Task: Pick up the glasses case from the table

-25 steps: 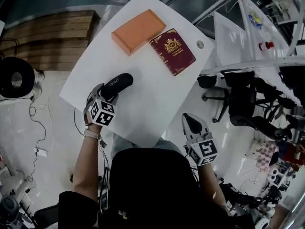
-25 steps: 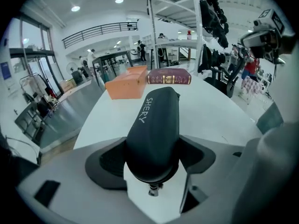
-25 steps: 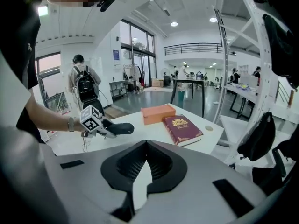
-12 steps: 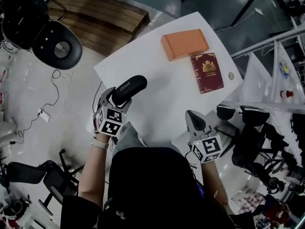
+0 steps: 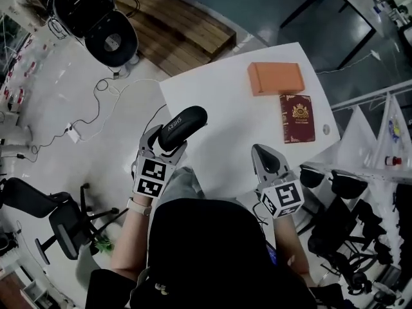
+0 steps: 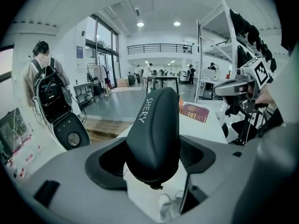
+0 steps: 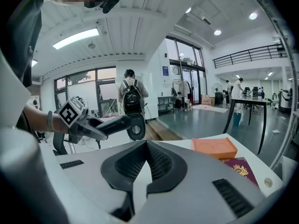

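The near end of the glasses case is hidden between the jaws of my left gripper, left of centre in the head view. At lower right of the right gripper view, my right gripper covers part of the passport, whose gold print is too small to read.

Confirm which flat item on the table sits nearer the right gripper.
The maroon booklet with the gold crest; the orange box lies beyond it from the right gripper.

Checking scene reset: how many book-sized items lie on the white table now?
2. An orange box lies at the far side, and a red passport beside it, nearer the person. The glasses case is in the left gripper jaws. Nothing seems hidden.
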A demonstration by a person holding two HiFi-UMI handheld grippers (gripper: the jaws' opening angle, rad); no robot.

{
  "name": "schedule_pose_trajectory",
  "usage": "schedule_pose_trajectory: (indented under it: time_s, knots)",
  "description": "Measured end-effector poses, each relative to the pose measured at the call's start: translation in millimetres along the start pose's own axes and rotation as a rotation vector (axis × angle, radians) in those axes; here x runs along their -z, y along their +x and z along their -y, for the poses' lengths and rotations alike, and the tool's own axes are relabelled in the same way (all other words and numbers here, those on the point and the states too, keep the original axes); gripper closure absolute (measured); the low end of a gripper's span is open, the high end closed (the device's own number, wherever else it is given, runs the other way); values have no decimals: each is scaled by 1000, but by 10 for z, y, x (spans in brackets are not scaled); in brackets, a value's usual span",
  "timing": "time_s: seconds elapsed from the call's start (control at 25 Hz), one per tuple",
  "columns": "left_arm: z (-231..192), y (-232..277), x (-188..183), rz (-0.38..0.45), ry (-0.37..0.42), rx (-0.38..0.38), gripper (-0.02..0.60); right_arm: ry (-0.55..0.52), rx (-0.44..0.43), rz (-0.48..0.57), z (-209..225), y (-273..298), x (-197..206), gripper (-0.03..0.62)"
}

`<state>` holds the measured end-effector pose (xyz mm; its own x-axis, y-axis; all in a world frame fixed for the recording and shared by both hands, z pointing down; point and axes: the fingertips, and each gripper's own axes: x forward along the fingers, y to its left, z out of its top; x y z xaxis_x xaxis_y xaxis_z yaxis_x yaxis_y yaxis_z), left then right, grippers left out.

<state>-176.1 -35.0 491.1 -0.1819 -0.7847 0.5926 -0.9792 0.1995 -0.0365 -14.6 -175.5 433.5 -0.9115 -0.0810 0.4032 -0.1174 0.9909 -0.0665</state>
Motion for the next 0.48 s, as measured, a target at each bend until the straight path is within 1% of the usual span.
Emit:
schedule_pose_trajectory:
  time_s: [0.2, 0.48]
  knots:
    - [45, -264, -147, 59, -20, -40, 235, -46, -48, 52, -118, 59, -277, 566]
    - [101, -489, -339, 139, -43, -47, 235, -65, -63, 116, -226, 3, -581, 566]
